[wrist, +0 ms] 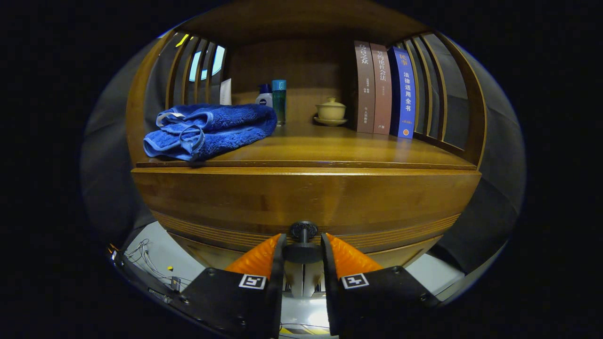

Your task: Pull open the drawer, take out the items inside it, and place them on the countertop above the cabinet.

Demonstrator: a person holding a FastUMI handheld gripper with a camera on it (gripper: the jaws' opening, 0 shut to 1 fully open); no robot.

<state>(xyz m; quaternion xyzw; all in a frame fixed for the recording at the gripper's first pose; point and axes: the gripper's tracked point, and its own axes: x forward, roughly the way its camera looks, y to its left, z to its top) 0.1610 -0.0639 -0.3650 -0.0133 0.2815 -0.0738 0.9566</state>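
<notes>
The wooden drawer front point(306, 197) fills the space just ahead of my fingers, right under the countertop point(339, 150). Its dark round knob point(303, 231) sits between my fingertips. My gripper point(303, 247) is shut on that knob, one finger pressing on each side of it. The drawer front lies close under the countertop edge, and nothing of the drawer's inside shows. A folded blue towel point(209, 129) lies on the left part of the countertop, beyond the fingers.
On the countertop's back stand a white bottle point(264, 98), a teal bottle point(279, 101), a lidded cream cup on a saucer point(331, 112) and three upright books point(384, 94). Slatted wooden sides close the shelf left and right. Cables point(146, 259) lie on the pale floor, lower left.
</notes>
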